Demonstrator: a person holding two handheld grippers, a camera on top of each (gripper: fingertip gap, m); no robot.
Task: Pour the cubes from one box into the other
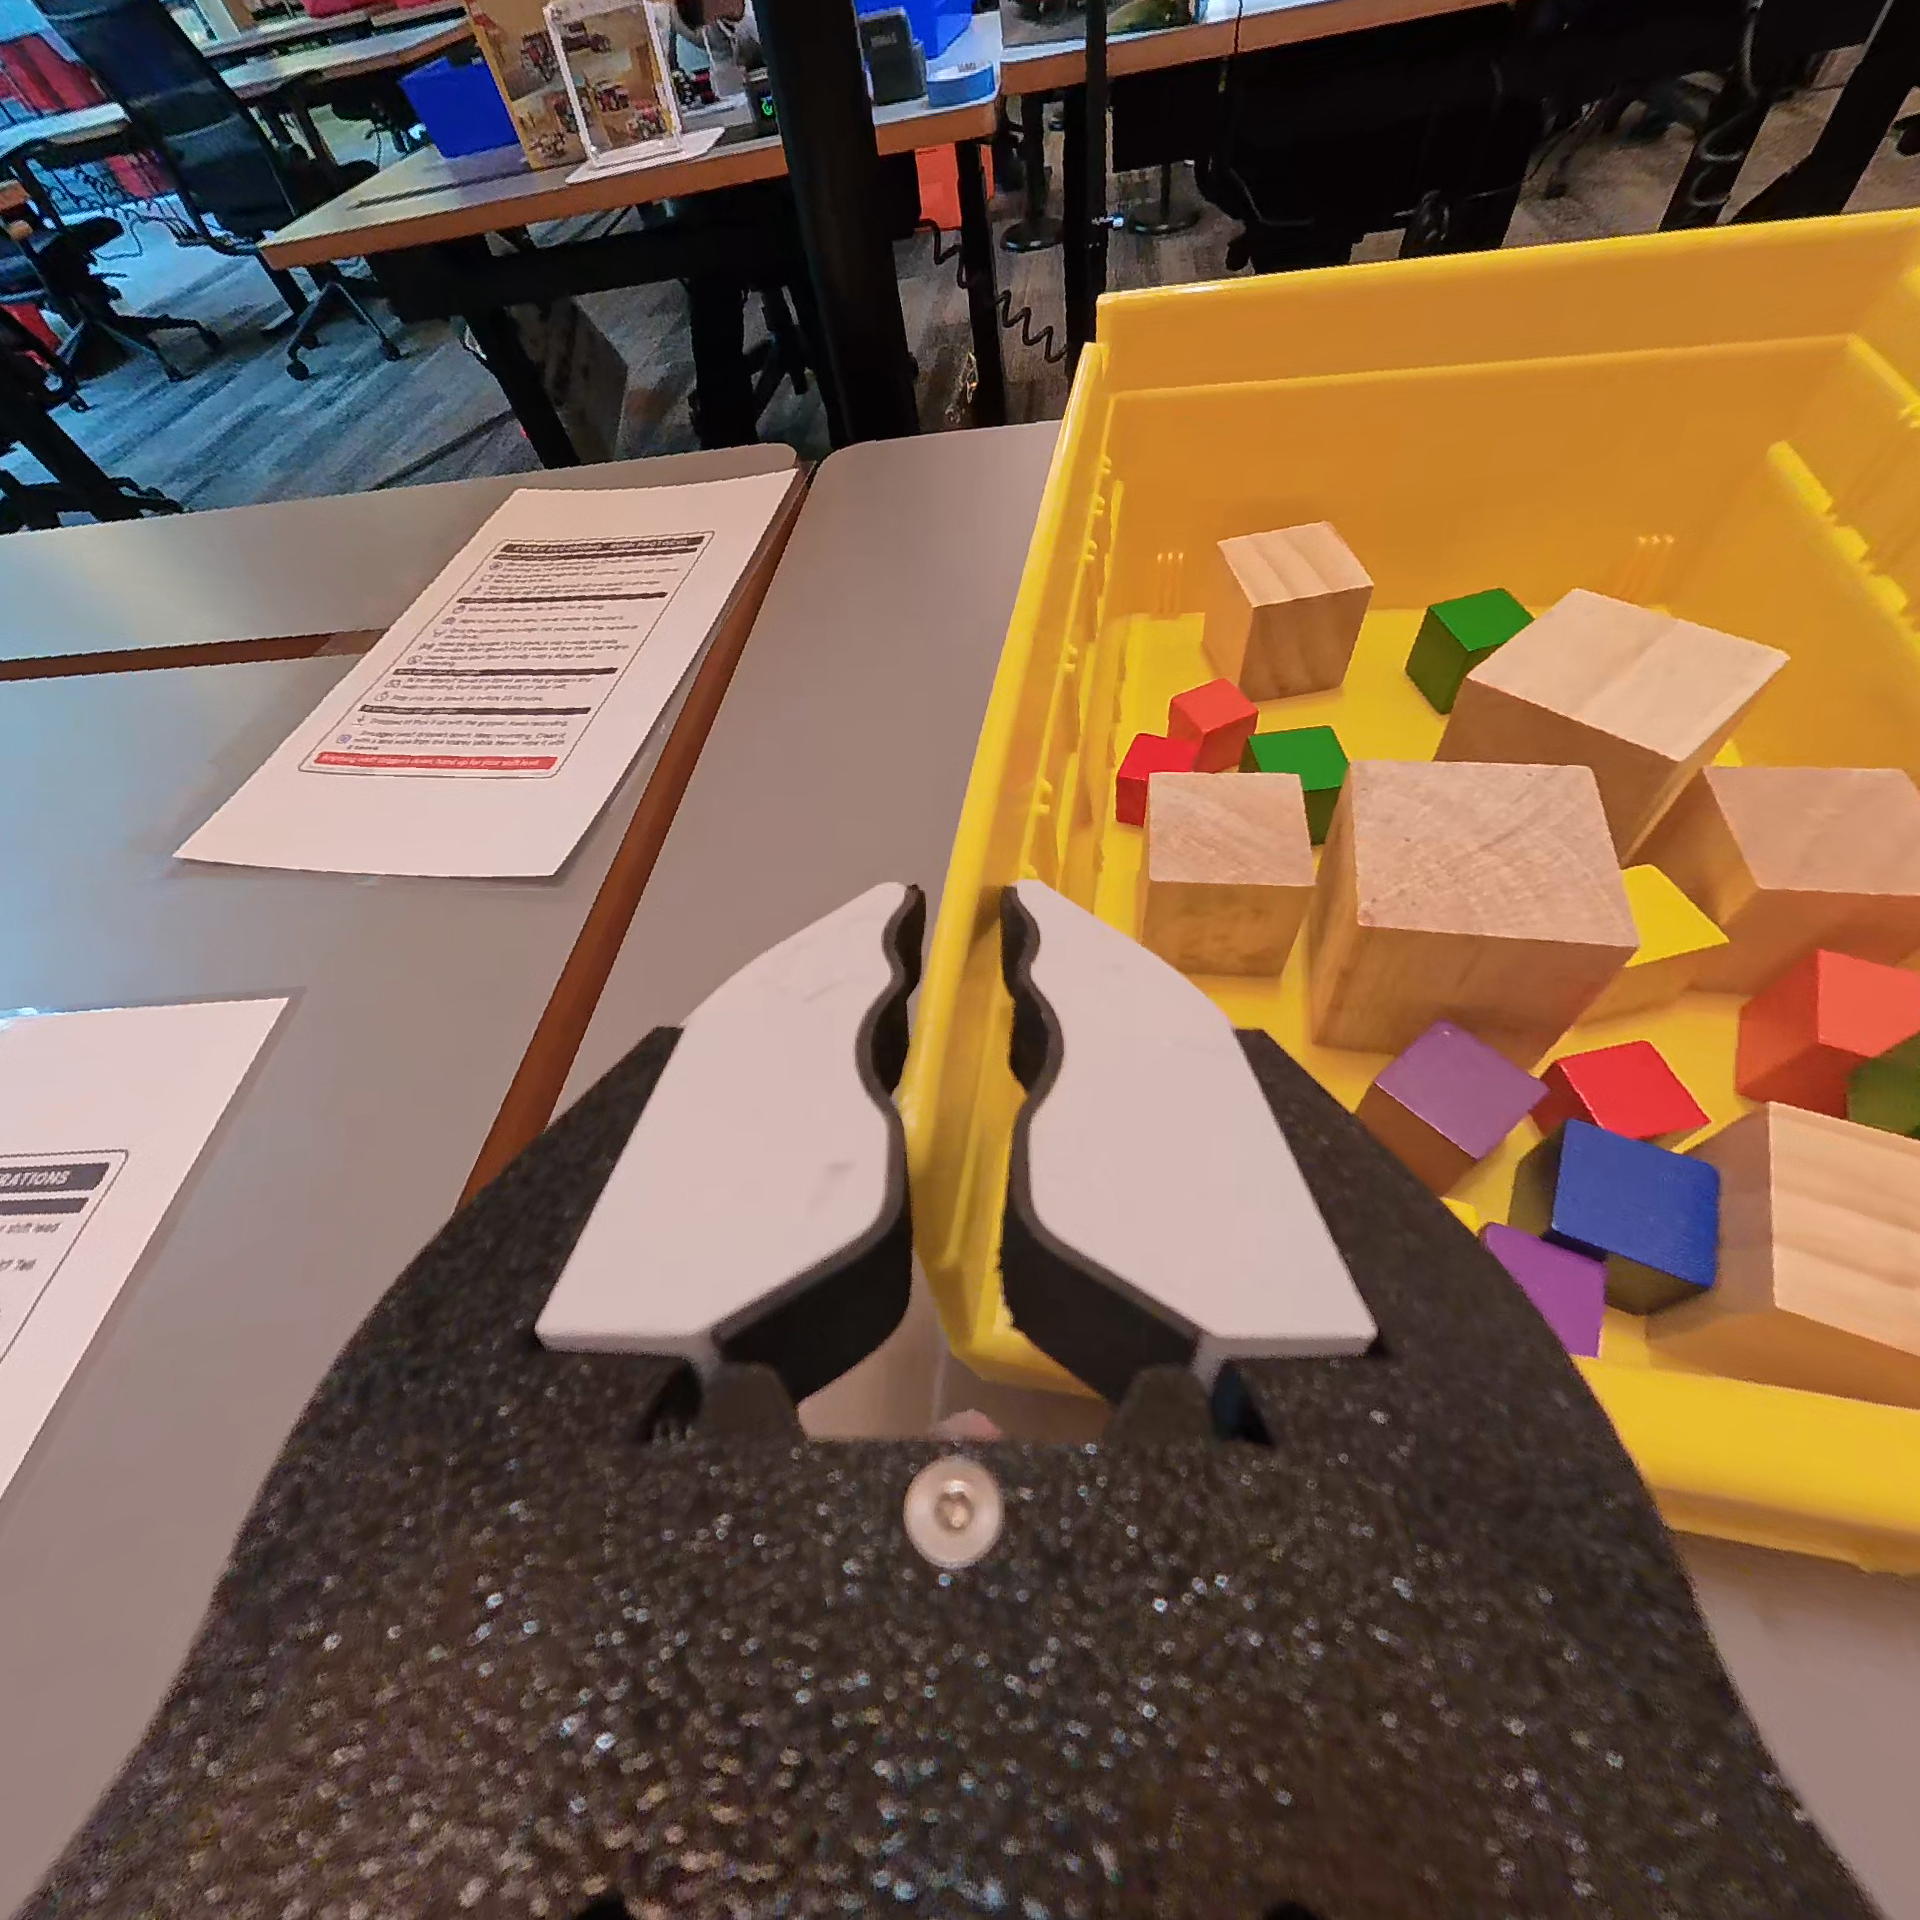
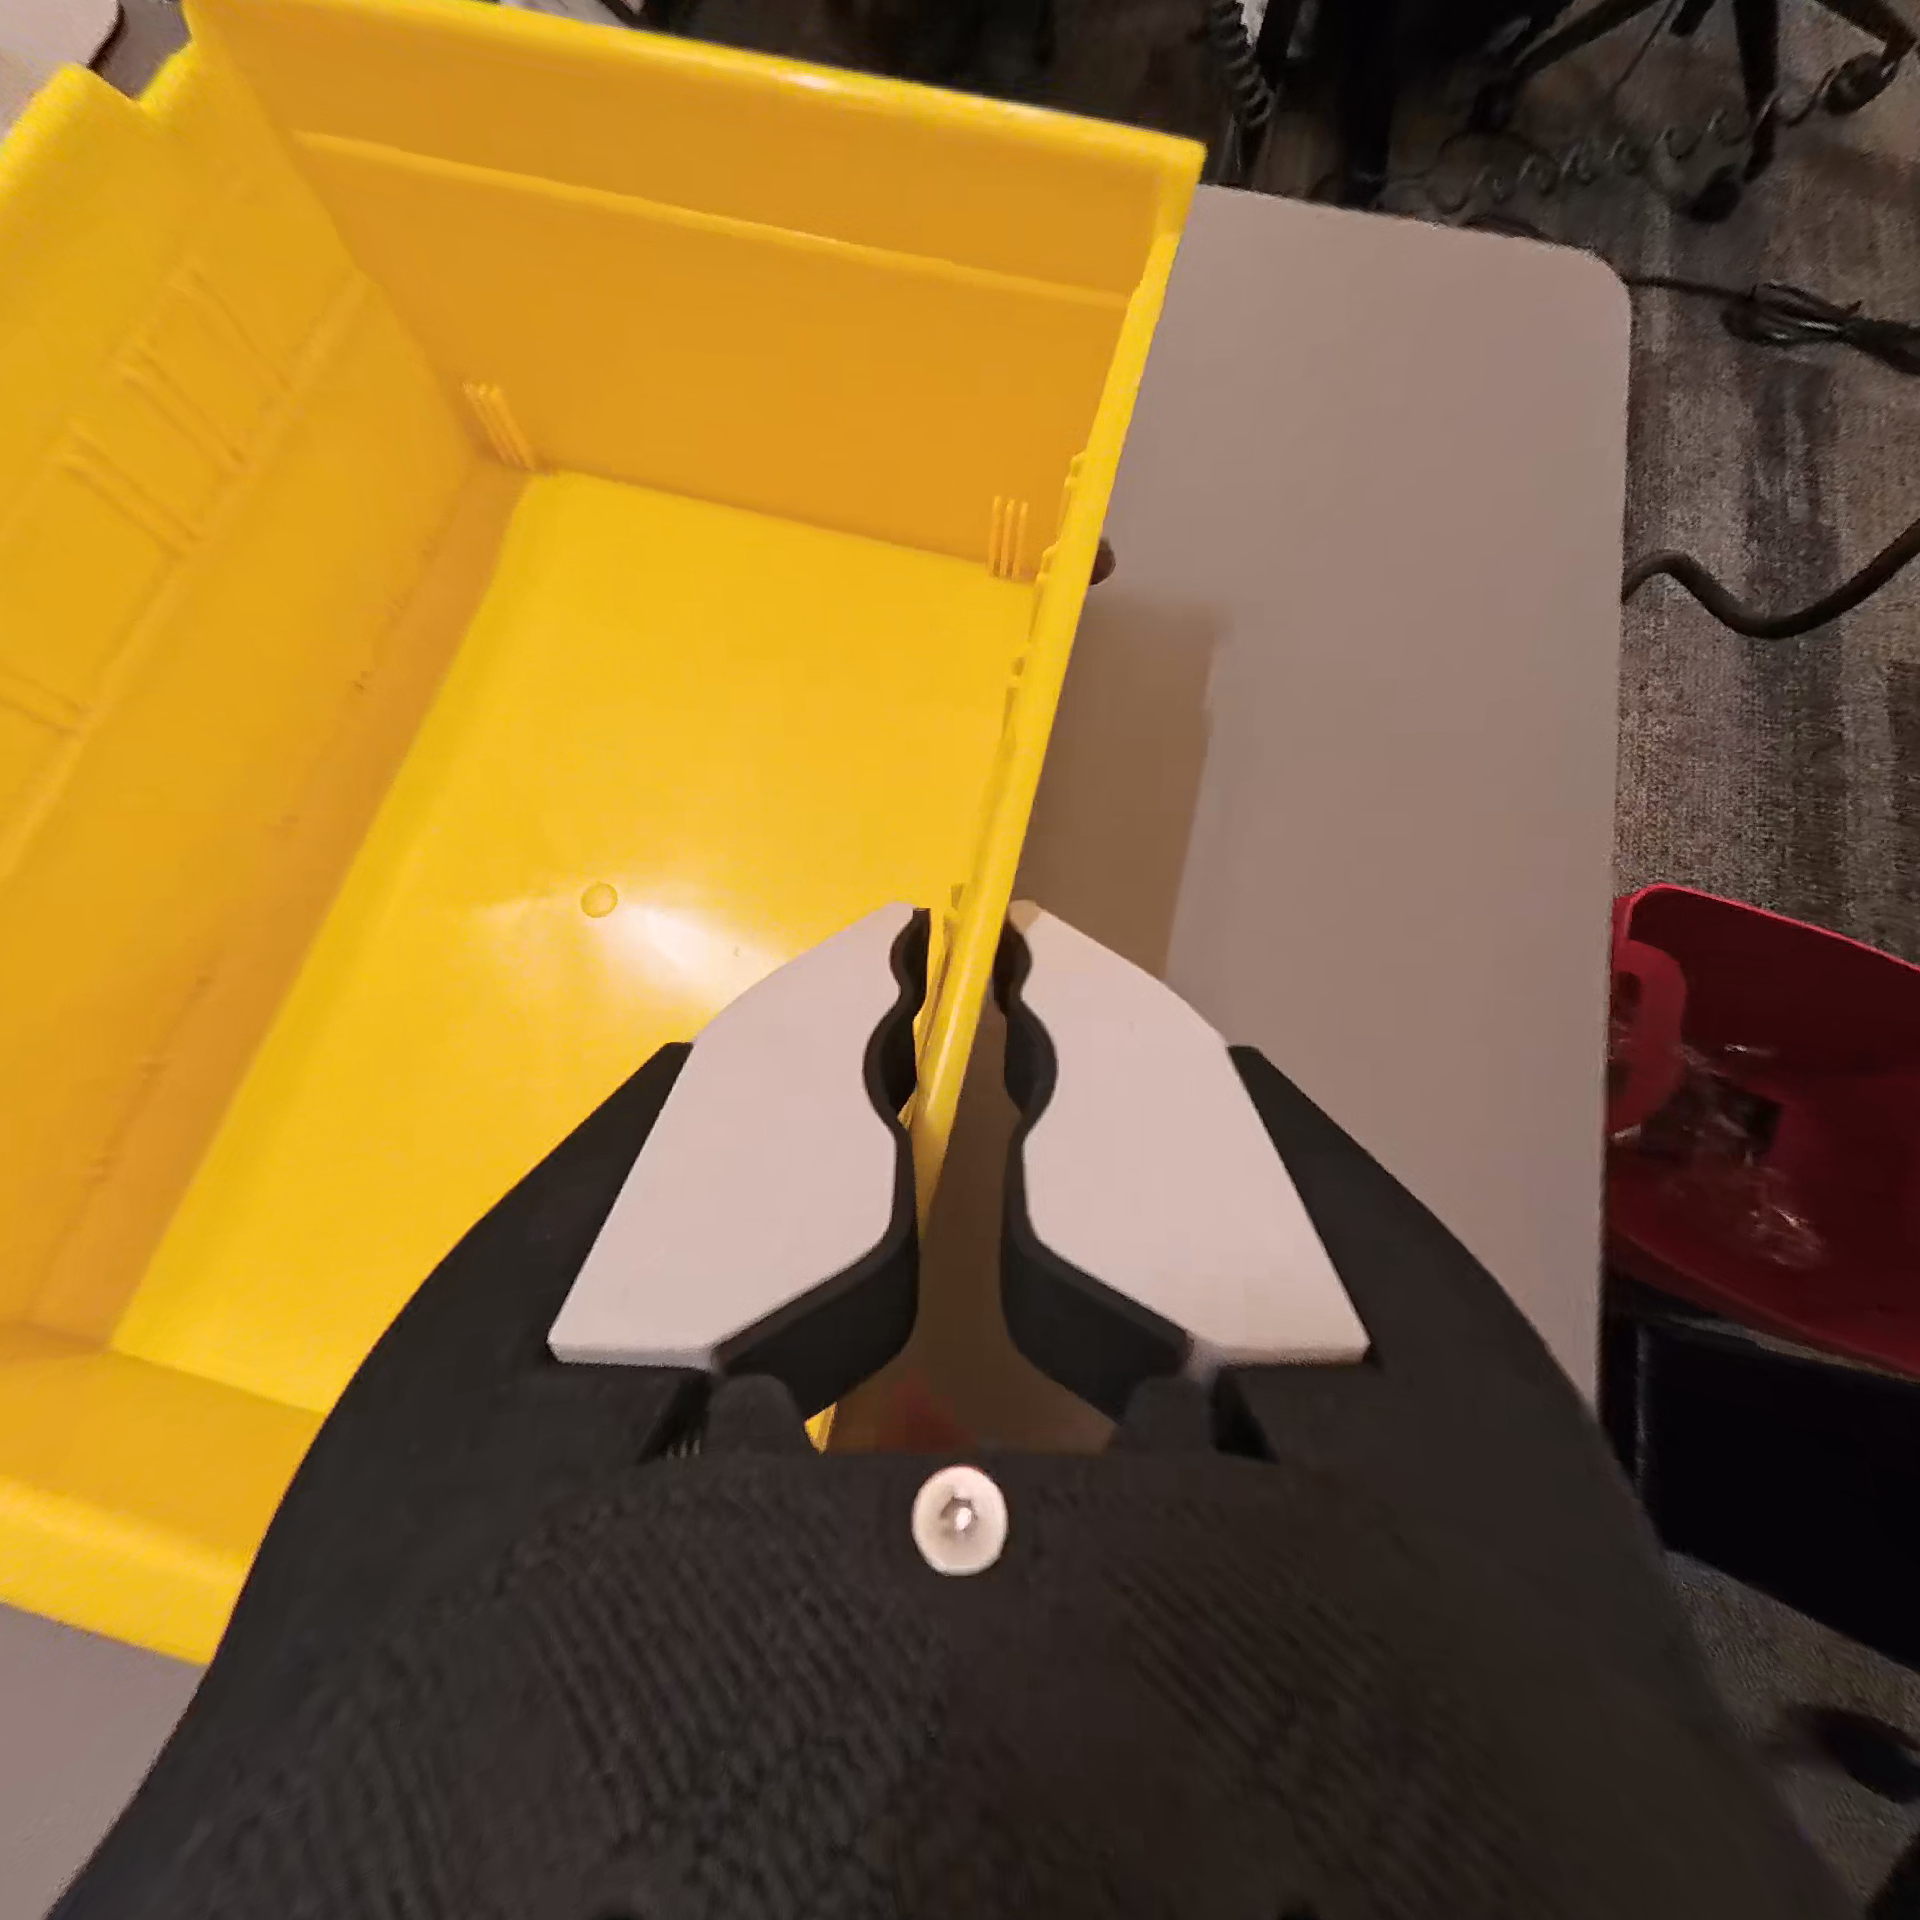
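Left wrist view: left gripper (image 1: 961, 914) clamps cube-filled box (image 1: 1455, 353) wall | right gripper (image 2: 961, 940) clamps empty box (image 2: 727, 270) wall

Grey tables (image 1: 312, 935), office chairs (image 1: 125, 260) (black), dark carpet (image 2: 1766, 727), wooden desks (image 1: 623, 197)

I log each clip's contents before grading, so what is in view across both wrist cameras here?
Full box: one, yellow, on the grey table, holding the cubes.
Plain cubes: six visible, bare wood, inside the full box.
Painted cubes: about eleven, red, green, purple, blue and yellow, among the plain ones.
Empty box: one, yellow, on the table.
Printed sheets: two, white, flat on the table left of the full box.
Grey table: under both boxes.
Red container: one, beyond the table's right edge.
Desks: several, brown-topped, background.
Left claw: closed on the full box's left wall.
Right claw: closed on the empty box's right wall.
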